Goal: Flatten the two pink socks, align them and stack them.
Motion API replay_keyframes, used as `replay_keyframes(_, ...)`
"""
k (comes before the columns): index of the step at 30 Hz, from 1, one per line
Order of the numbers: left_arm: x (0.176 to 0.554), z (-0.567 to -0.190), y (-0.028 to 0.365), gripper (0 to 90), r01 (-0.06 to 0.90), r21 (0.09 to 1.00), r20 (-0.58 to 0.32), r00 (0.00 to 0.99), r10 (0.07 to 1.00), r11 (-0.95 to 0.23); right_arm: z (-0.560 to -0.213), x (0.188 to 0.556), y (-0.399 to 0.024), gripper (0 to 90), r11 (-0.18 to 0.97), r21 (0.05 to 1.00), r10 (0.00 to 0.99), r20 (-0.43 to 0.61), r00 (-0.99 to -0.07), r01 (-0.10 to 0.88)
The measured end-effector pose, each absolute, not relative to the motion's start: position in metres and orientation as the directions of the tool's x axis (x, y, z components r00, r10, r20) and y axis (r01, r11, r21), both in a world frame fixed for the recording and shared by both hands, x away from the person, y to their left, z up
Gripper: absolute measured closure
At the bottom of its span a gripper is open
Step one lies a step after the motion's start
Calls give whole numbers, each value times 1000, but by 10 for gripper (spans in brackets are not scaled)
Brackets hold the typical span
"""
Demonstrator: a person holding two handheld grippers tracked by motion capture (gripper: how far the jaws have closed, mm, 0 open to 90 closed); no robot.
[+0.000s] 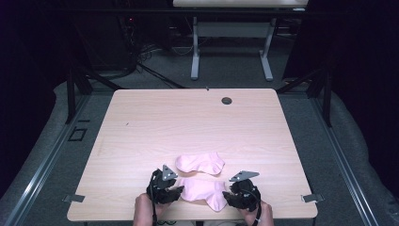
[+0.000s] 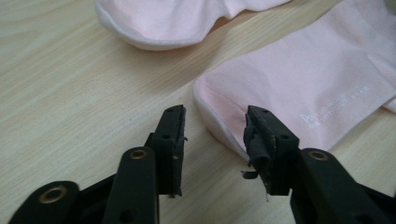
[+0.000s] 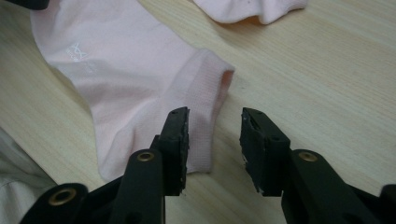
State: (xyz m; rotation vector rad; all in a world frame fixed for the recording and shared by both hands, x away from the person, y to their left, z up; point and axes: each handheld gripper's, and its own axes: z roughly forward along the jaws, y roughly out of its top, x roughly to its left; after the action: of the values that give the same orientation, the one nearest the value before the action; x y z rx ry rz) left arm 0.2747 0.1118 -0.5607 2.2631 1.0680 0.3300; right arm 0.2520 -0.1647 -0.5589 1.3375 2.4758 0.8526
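Note:
Two pale pink ankle socks lie flat near the front edge of the wooden table [image 1: 188,122]. The far sock [image 1: 200,163] [image 2: 173,21] [image 3: 247,9] is untouched. The near sock [image 1: 202,190] [image 2: 299,79] [image 3: 126,74] lies between the two grippers. My left gripper [image 1: 179,192] [image 2: 215,121] is at its toe end, jaws apart, with the toe's rounded edge reaching into the gap but not pinched. My right gripper [image 1: 227,195] [image 3: 215,121] is at the ribbed cuff, jaws apart; one jaw hangs over the cuff and the other over bare wood.
A round cable hole [image 1: 227,100] sits near the table's far edge. Behind the table stands a second desk with white legs [image 1: 230,28], with cables on the grey floor. A bit of whitish cloth [image 3: 14,182] shows at the table's front edge.

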Motion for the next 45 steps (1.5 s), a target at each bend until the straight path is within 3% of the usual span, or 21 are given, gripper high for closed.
replay_keyframes(12, 277, -566, 108, 875, 611, 610, -37, 658, 752, -504, -564, 251, -157, 850, 425, 587, 809, 95, -580, 689)
replay_keyframes(21, 259, -568, 120, 888, 617, 630, -51, 639, 768, -472, -562, 257, -160, 870, 434, 609, 788, 101, -607, 664)
replay_keyframes(30, 243, -570, 131, 881, 627, 652, -86, 620, 780, -426, -561, 271, -154, 863, 533, 560, 735, 66, -675, 635)
replay_keyframes(32, 245, -568, 134, 774, 629, 656, -88, 614, 785, -418, -561, 271, -154, 841, 531, 564, 728, 78, -681, 632)
replay_keyframes(35, 247, -561, 137, 520, 619, 678, -86, 602, 794, -396, -559, 272, -156, 765, 524, 581, 720, 90, -689, 623)
replay_keyframes(37, 249, -555, 139, 405, 616, 689, -88, 593, 800, -381, -556, 273, -158, 708, 516, 590, 718, 98, -689, 621)
replay_keyframes(42, 267, -543, 142, 228, 606, 696, -72, 591, 803, -384, -543, 286, -166, 485, 482, 631, 728, 98, -678, 608)
replay_keyframes(45, 281, -539, 142, 155, 607, 691, -69, 595, 800, -392, -537, 298, -170, 418, 463, 648, 738, 96, -668, 605)
